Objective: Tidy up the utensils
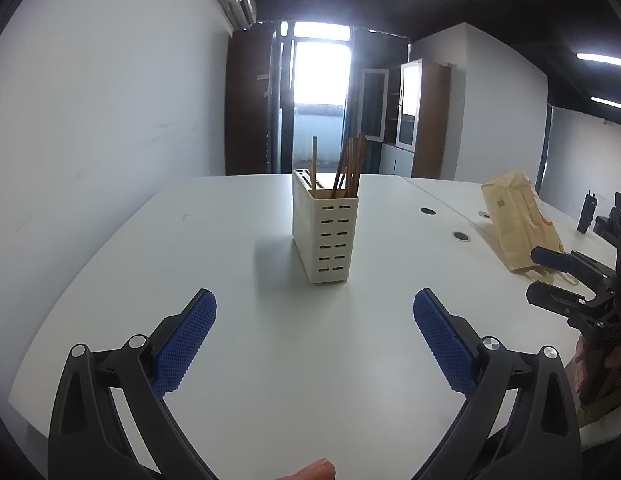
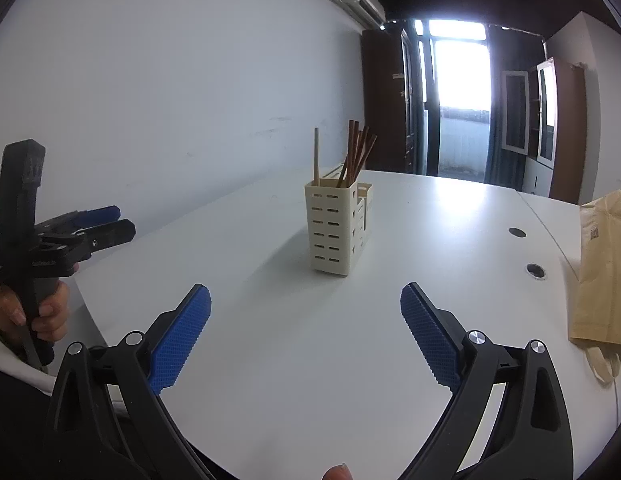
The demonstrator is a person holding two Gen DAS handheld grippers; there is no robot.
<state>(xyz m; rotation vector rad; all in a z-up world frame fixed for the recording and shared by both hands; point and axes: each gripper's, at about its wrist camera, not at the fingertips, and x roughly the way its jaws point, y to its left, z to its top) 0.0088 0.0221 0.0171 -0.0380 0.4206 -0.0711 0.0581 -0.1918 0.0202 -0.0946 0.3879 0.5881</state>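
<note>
A cream slotted utensil holder (image 1: pixel 330 236) (image 2: pixel 334 232) stands upright in the middle of the white table (image 1: pixel 214 248). Several brown chopsticks (image 1: pixel 350 164) (image 2: pixel 356 152) lean together in one of its compartments, and a single paler stick (image 1: pixel 314 160) (image 2: pixel 316 152) stands upright apart from them. My left gripper (image 1: pixel 315 300) is open and empty, a short way in front of the holder. My right gripper (image 2: pixel 305 292) is also open wide with nothing between its blue pads. Each gripper shows at the edge of the other's view, the right (image 1: pixel 536 274) and the left (image 2: pixel 124 220).
A tan paper bag (image 1: pixel 518 224) (image 2: pixel 602 264) lies on the table to the right of the holder. Two round cable holes (image 1: pixel 427 211) (image 1: pixel 461 236) sit between bag and holder. A white wall runs along the left. A hand (image 2: pixel 50 312) grips the left tool's handle.
</note>
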